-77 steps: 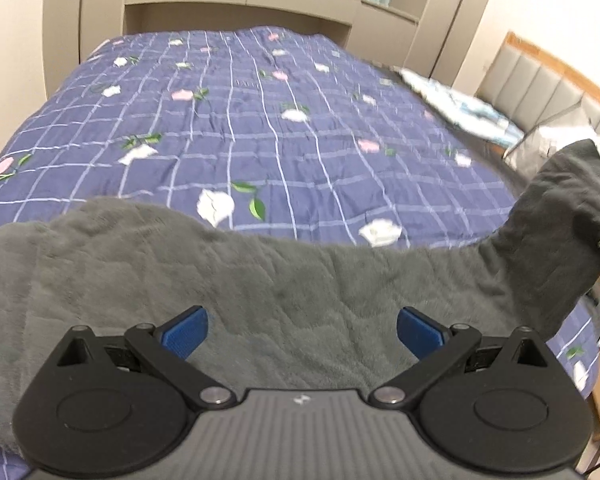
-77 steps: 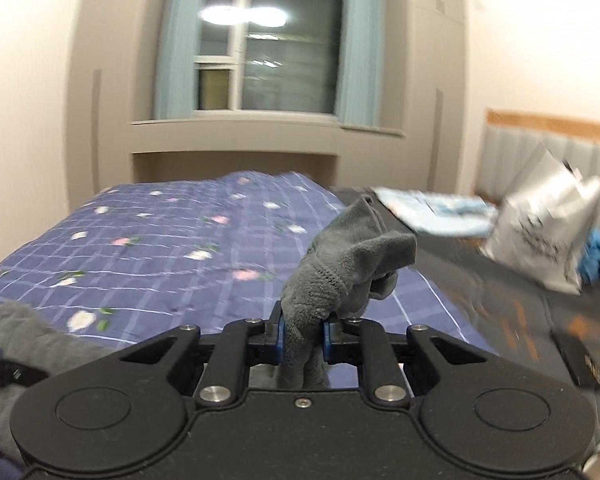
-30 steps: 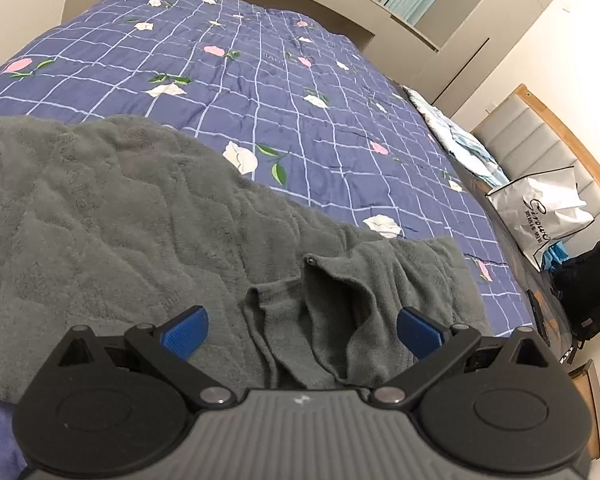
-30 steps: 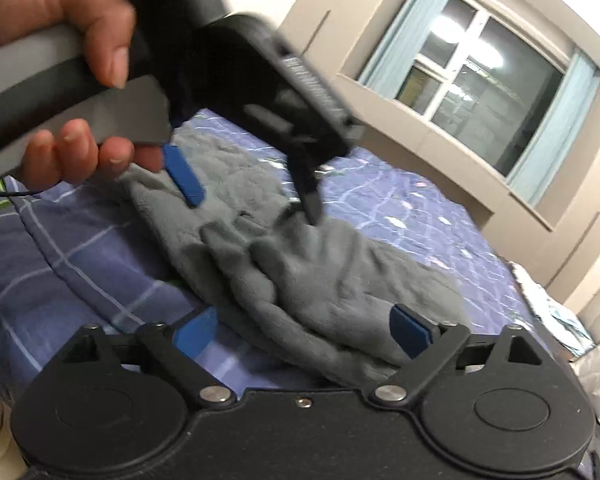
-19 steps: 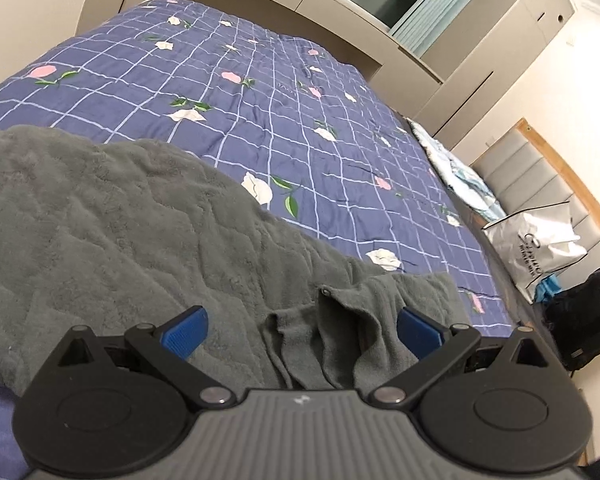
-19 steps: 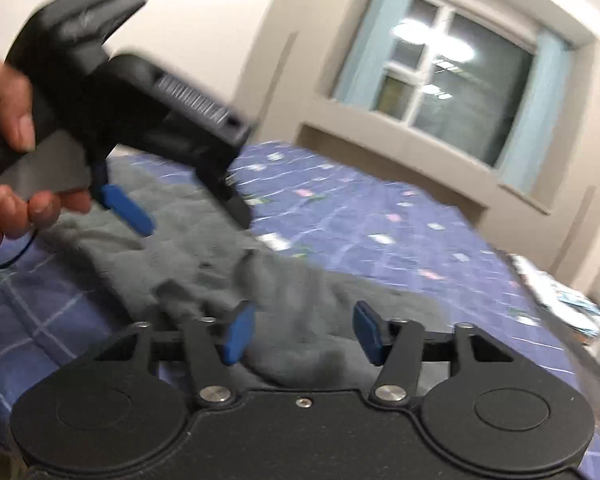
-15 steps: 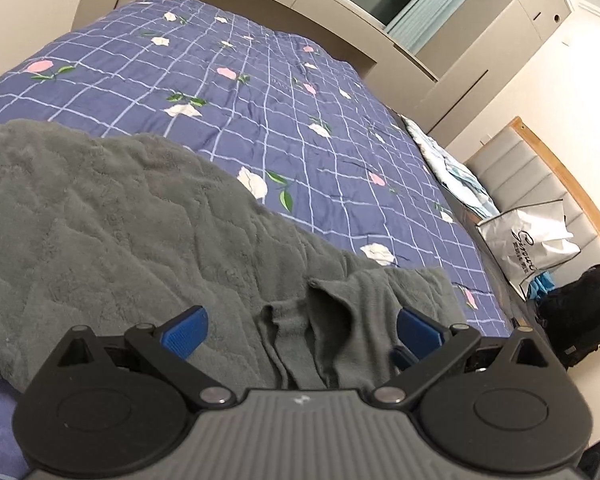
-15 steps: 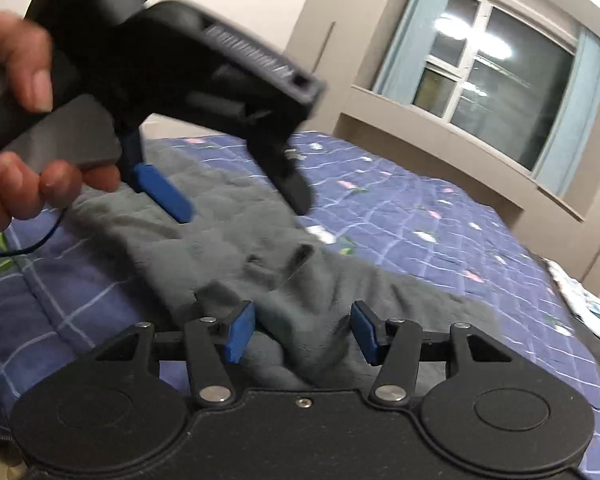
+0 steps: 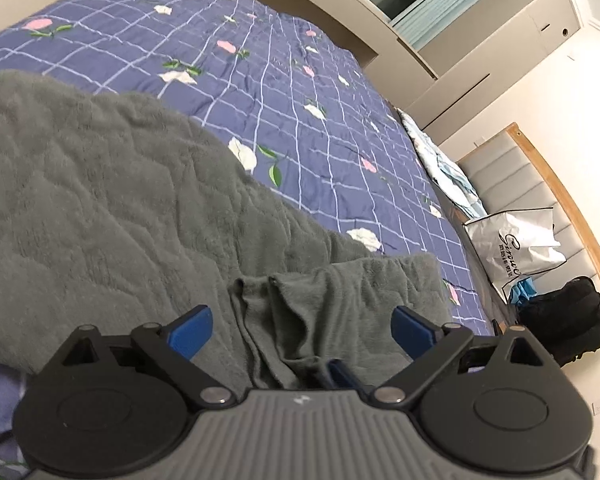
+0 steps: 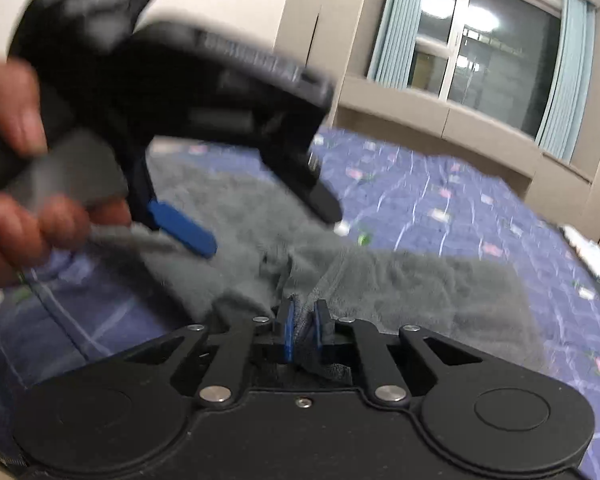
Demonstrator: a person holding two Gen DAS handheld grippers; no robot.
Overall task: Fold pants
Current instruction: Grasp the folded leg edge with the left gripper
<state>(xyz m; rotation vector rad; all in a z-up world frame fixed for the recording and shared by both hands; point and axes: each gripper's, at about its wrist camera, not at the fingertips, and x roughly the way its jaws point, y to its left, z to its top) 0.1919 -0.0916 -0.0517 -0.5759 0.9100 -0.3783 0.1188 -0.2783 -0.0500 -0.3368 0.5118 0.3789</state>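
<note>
Grey fleece pants [image 9: 100,200] lie spread over a blue checked floral quilt [image 9: 260,60], one end folded back into a bunched flap [image 9: 340,292]. My left gripper [image 9: 300,330] hovers just above that flap, blue pads wide apart with nothing pinched between them. In the right wrist view a hand [image 10: 16,216] holds the left gripper [image 10: 256,220] over the pants [image 10: 420,280]. My right gripper [image 10: 302,326] has its jaws closing tight on a pinch of the pants' near edge, the pads pressing the fabric. Its blue fingertips [image 9: 340,372] show under the left gripper.
A white shopping bag [image 9: 516,240] and a black backpack [image 9: 568,320] stand by the padded headboard [image 9: 540,168] at the right. Light blue bedding [image 9: 444,168] lies along the quilt's far right side. A window with blue curtains [image 10: 480,52] is behind the bed.
My right gripper went from wide open to closed on the pants' near edge. The left gripper stayed open above the flap and rolled slightly.
</note>
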